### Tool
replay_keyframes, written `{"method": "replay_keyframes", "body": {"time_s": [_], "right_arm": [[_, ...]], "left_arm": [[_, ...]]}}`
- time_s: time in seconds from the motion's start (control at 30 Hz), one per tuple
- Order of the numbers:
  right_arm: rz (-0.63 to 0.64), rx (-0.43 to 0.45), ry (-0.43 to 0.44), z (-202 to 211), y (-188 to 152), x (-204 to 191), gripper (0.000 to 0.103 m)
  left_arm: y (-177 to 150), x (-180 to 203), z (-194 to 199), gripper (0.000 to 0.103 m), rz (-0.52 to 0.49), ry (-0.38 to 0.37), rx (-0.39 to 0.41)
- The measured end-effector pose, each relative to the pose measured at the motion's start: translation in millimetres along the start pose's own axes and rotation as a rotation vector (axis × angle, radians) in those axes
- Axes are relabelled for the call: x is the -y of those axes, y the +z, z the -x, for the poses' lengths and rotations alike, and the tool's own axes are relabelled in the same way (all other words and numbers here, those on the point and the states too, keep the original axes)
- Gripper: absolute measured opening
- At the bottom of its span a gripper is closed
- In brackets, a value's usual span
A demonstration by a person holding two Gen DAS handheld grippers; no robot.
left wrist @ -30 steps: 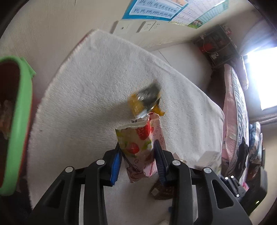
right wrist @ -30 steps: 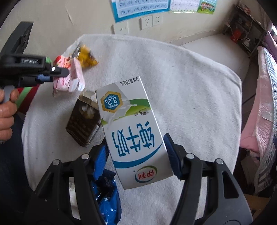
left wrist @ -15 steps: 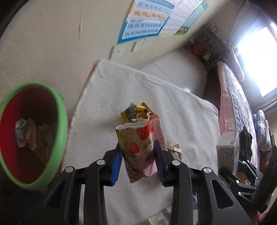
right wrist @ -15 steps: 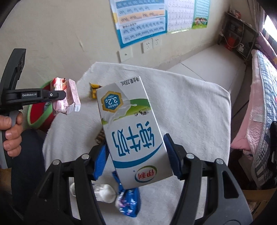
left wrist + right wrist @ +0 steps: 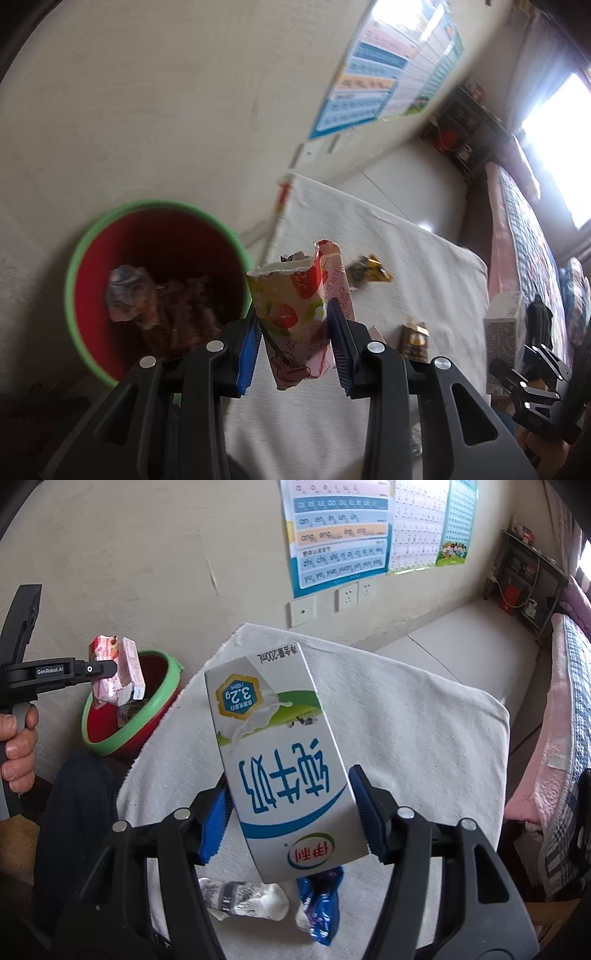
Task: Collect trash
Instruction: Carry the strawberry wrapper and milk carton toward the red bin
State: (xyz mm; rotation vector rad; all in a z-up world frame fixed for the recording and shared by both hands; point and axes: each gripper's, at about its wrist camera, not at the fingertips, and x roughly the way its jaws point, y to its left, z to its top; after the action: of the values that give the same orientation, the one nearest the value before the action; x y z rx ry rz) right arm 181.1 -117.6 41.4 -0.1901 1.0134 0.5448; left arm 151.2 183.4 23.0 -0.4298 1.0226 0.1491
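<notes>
my left fingers (image 5: 293, 334) squeeze the torn pink strawberry paper packet (image 5: 299, 314) just beside the round red bin with a green rim (image 5: 79, 258), while my right fingers (image 5: 290, 812) hold the white milk carton (image 5: 280, 768) farther away.

The left wrist camera sits just behind its two black fingers and looks steeply down, very near the torn strawberry-printed snack carton (image 5: 295, 314) and above the round red bin with green rim (image 5: 79, 258) by the wall. The right wrist camera also looks down along its fingers, close to the white and blue milk carton (image 5: 280, 768), facing the wall with the blue-edged paper reading chart (image 5: 340, 535). Both views share the white fleece-covered table (image 5: 424, 266) (image 5: 406, 716), the bin, the chart, and each other's gripper at the frame edge.
</notes>
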Motion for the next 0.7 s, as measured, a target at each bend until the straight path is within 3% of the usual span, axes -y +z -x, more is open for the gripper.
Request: {"method": "replay_keyframes", "body": {"time_s": [0.7], "right_arm": [[0.159,0.047,0.120,1,51,-109,0.060]], "left_arm": [[0,-90,19,0.033,0.087,0.103,0.008]]}}
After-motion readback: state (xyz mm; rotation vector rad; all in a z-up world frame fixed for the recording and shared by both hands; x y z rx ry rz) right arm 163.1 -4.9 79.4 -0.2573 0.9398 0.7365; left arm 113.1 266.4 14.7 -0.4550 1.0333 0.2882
